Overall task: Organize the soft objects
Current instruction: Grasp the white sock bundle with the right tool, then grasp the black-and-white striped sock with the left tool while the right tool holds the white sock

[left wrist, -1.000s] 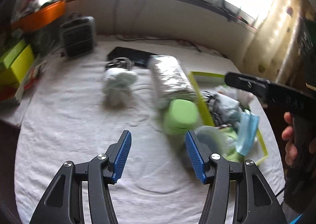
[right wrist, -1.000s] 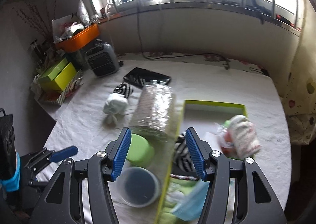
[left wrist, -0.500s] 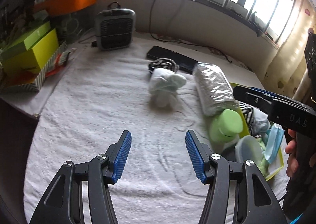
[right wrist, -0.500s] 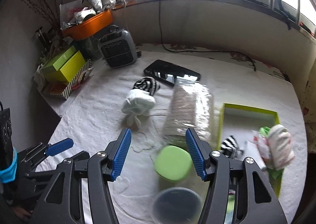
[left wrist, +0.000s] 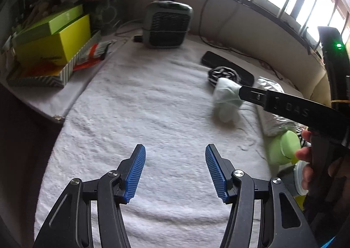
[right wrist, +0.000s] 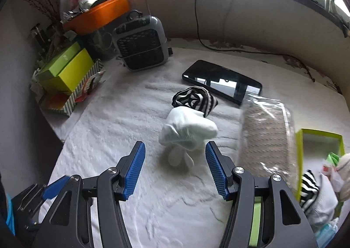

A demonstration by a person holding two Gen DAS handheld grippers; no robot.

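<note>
A rolled white sock [right wrist: 188, 132] lies on the white towel [right wrist: 109, 138], just ahead of my right gripper [right wrist: 175, 145]. The gripper is open, and the sock's tail shows between its blue pads without touching them. A striped black-and-white sock [right wrist: 194, 99] touches the white one from behind. At the right a lime-green box [right wrist: 319, 138] holds another striped sock [right wrist: 309, 189] and a cream bundle [right wrist: 344, 173]. My left gripper [left wrist: 175, 149] hangs open over bare towel with nothing between its pads. The white sock [left wrist: 225, 97] lies ahead to its right, partly hidden by the right gripper's finger [left wrist: 284, 105].
A black phone [right wrist: 221, 81] and a plastic-wrapped package [right wrist: 266, 138] lie behind and right of the socks. A green-lidded tub [left wrist: 284, 149] sits beside a hand [left wrist: 306, 156]. A small grey heater [right wrist: 142, 44], yellow-green boxes [right wrist: 65, 70] and an orange tray [right wrist: 100, 16] line the back left.
Both grippers swung left across the towel. The right one left the green box and tubs and now faces the white sock. The left one moved from the tubs to bare towel.
</note>
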